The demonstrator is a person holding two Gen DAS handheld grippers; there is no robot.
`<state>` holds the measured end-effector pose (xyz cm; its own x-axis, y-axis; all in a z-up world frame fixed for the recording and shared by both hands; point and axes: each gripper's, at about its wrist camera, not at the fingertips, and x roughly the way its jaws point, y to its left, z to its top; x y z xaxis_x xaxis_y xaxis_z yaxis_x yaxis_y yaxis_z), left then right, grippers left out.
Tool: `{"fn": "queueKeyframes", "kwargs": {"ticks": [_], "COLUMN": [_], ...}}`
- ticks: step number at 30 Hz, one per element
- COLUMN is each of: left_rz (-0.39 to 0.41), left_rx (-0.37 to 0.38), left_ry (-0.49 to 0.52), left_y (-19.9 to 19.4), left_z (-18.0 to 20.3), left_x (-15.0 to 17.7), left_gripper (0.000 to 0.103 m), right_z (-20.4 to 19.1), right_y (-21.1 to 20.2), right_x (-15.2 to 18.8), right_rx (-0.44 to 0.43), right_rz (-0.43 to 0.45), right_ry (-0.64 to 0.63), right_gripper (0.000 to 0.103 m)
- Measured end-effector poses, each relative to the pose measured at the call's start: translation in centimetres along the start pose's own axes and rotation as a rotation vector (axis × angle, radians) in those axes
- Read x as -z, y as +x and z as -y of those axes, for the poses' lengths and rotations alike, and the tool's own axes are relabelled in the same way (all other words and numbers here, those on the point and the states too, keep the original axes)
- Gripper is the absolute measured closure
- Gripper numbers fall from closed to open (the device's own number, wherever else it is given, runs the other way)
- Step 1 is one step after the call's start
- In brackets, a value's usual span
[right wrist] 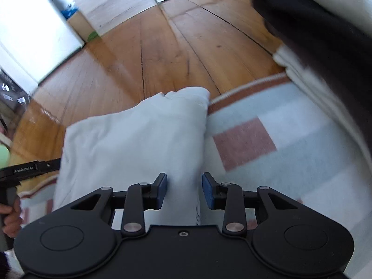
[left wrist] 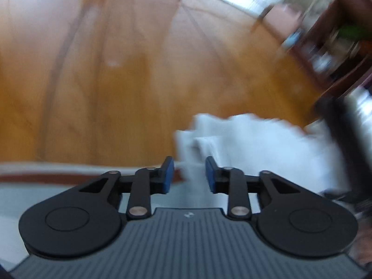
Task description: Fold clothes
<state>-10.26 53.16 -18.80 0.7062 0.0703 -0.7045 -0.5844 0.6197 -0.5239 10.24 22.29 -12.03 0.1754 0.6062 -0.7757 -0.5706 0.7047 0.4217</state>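
Note:
A pale white-blue garment hangs bunched over the rug's edge and stretches between my two grippers. My right gripper has a thick fold of it filling the gap between its blue pads, so it is shut on the cloth. The left gripper's black body meets the garment's left edge, with a hand on its handle. The left wrist view is blurred. There the garment lies ahead and to the right, and a pale strip of it runs between the pads of my left gripper, which looks shut on it.
A checked rug in pale blue, white and brown with a brown border lies on a wooden floor. A dark cloth rests on white fabric at the right. A dark wooden shelf stands far right.

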Motion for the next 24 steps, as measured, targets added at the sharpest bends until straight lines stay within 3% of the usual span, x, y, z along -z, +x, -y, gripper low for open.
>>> {"fn": "queueKeyframes", "kwargs": {"ticks": [2, 3, 6, 10, 15, 19, 21, 24], "left_rz": [0.006, 0.014, 0.034, 0.004, -0.015, 0.011, 0.013, -0.047], "left_rx": [0.105, 0.138, 0.184, 0.027, -0.207, -0.296, -0.257, -0.049], "left_ry": [-0.065, -0.061, 0.018, 0.181, 0.171, 0.261, 0.23, 0.008], "left_y": [-0.4, -0.2, 0.2, 1.9, 4.1, 2.9, 2.2, 2.1], "left_z": [-0.2, 0.5, 2.5, 4.4, 4.1, 5.9, 5.8, 2.9], "left_x": [0.2, 0.0, 0.0, 0.6, 0.4, 0.7, 0.5, -0.2], "left_gripper": [0.062, 0.062, 0.046, 0.047, 0.047, 0.042, 0.042, 0.037], "right_z": [-0.1, 0.0, 1.1, 0.9, 1.1, 1.7, 2.0, 2.8], "right_y": [-0.2, -0.3, -0.4, 1.1, 2.2, 2.2, 2.0, 2.4], "right_x": [-0.2, -0.3, -0.6, -0.4, 0.4, 0.6, 0.4, -0.2], "right_rx": [-0.015, -0.024, -0.083, -0.112, -0.109, -0.086, -0.093, -0.142], "right_rz": [0.001, 0.002, 0.001, -0.024, -0.051, -0.059, -0.064, -0.09], "right_ry": [-0.002, -0.002, 0.015, 0.018, 0.002, -0.016, -0.015, 0.013], "right_gripper": [0.059, 0.051, 0.047, 0.046, 0.042, 0.035, 0.035, 0.035]}}
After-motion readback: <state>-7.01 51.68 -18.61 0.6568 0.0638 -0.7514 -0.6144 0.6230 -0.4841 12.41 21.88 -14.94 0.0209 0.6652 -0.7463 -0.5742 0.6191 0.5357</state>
